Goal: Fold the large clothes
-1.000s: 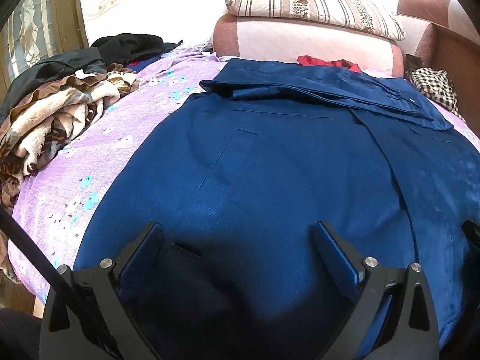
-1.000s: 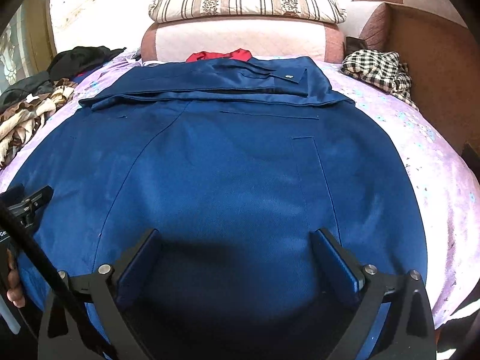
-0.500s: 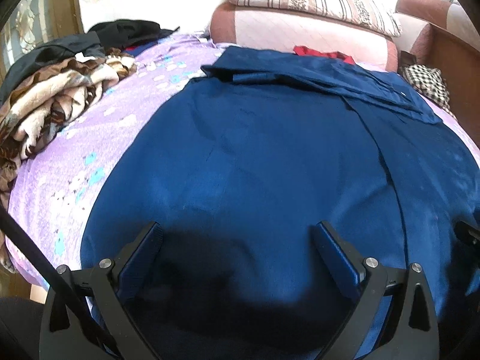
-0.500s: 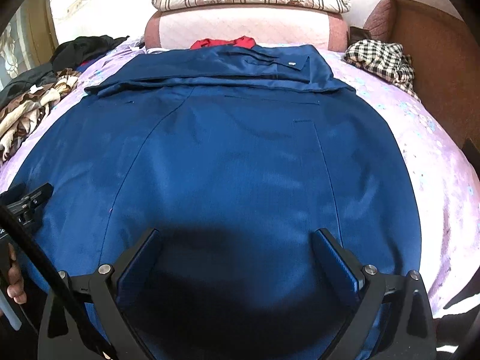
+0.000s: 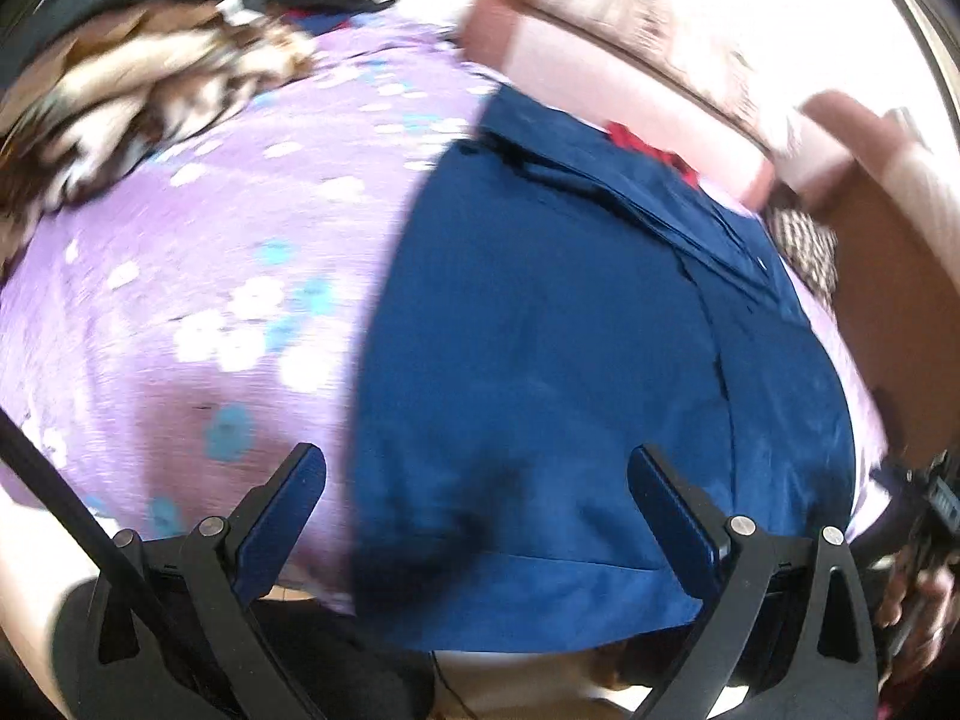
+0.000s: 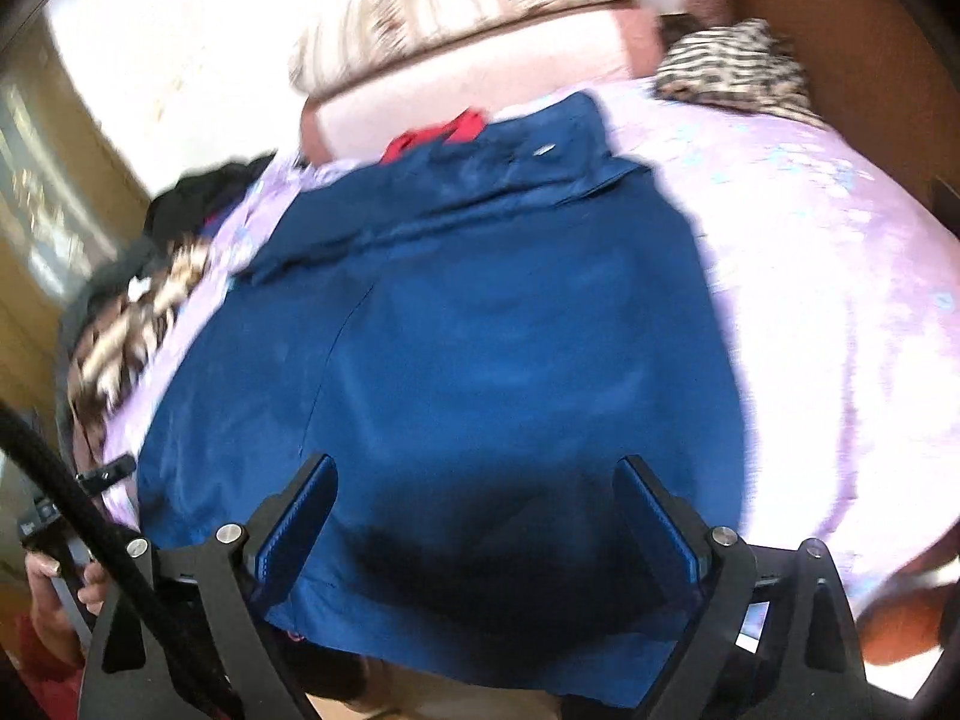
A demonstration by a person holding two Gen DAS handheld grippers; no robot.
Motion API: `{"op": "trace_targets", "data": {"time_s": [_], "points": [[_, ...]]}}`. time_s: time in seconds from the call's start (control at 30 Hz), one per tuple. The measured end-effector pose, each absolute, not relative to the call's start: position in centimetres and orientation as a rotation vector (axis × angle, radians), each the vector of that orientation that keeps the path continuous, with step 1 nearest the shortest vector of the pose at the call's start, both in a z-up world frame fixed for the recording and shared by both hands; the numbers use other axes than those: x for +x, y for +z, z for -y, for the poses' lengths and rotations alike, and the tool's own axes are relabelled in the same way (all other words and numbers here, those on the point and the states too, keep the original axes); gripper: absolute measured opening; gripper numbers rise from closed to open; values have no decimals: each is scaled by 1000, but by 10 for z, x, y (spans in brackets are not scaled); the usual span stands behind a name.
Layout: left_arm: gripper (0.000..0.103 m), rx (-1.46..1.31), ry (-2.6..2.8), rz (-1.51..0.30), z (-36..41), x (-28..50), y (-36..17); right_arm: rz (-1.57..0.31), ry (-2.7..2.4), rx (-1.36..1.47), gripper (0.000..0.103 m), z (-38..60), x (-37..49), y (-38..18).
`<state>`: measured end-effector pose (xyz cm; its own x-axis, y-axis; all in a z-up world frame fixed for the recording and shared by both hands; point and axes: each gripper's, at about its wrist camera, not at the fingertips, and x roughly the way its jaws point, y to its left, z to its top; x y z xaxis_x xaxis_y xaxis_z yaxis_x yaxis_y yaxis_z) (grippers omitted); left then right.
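Observation:
A large dark blue garment (image 5: 570, 330) lies spread flat on the purple flowered bedsheet (image 5: 180, 270), its far end folded over near the pillows. My left gripper (image 5: 475, 453) hovers open over the garment's near left corner, one finger above the sheet and one above the cloth. In the right wrist view the same garment (image 6: 480, 330) fills the middle. My right gripper (image 6: 475, 461) stands wide above its near hem with the jaws closing; the cloth lies below them and the pads do not press on it. Both views are blurred.
A heap of brown, cream and black clothes (image 5: 138, 90) lies at the bed's far left. A checked cloth (image 6: 732, 69) sits at the far right by the wooden bed frame (image 6: 840, 30). Striped pillows (image 6: 480, 0) and a red cloth (image 6: 444, 132) lie beyond the garment.
Both grippers have pulled back toward the near edge and rolled, so the garment's near hem now shows. The left view has swung left over the sheet, the right view toward the right side.

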<state>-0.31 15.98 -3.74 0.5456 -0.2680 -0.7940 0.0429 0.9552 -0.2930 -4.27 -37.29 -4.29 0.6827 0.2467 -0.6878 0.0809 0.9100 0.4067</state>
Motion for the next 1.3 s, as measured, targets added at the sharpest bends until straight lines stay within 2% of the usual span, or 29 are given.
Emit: {"op": "trace_targets", "data": {"time_s": [0.03,0.1,0.13,0.17,0.2,0.3,0.37,0.47,0.73,0.9,0.97,1.03,1.07,1.1,1.23,1.3], "points": [[96,-258,-168,-995,-169,-1,-39,-818,80,460,94,388,-48,-41],[81,-301,-159,-1031,-189,4,-45,-821,47,496,88,407,-55,-43],[68,-332,-178,-1052,-195,7,-49,-838,26,525,83,419,-58,-47],[65,-370,-212,-1083,-201,9,-55,-855,15,553,76,427,-61,-52],[64,-387,-238,-1101,-204,10,-59,-873,11,593,73,436,-63,-58],[59,-323,-299,-1097,-196,5,-58,-905,24,698,73,448,-66,-73],[49,-310,-388,-1113,-187,0,-59,-925,29,722,73,449,-66,-79],[49,-201,-414,-1126,-171,-9,-62,-951,54,726,73,444,-66,-87],[46,-215,-390,-1134,-180,-8,-68,-989,77,725,68,442,-59,-95],[46,-134,-466,-1114,-161,-15,-60,-1021,76,712,51,441,-60,-100],[46,-96,-454,-1113,-157,-14,-60,-1033,105,698,47,436,-61,-99],[47,-111,-414,-1142,-158,-7,-66,-1036,77,688,47,438,-67,-96],[50,-119,-412,-1140,-158,-6,-66,-1038,43,686,48,440,-69,-97],[53,-126,-420,-1140,-158,-4,-66,-1042,-8,695,55,446,-72,-100],[81,-145,-473,-1154,-148,0,-66,-1080,17,743,60,447,-71,-116],[81,-99,-470,-1148,-138,1,-65,-1111,54,734,60,439,-67,-128]]}}
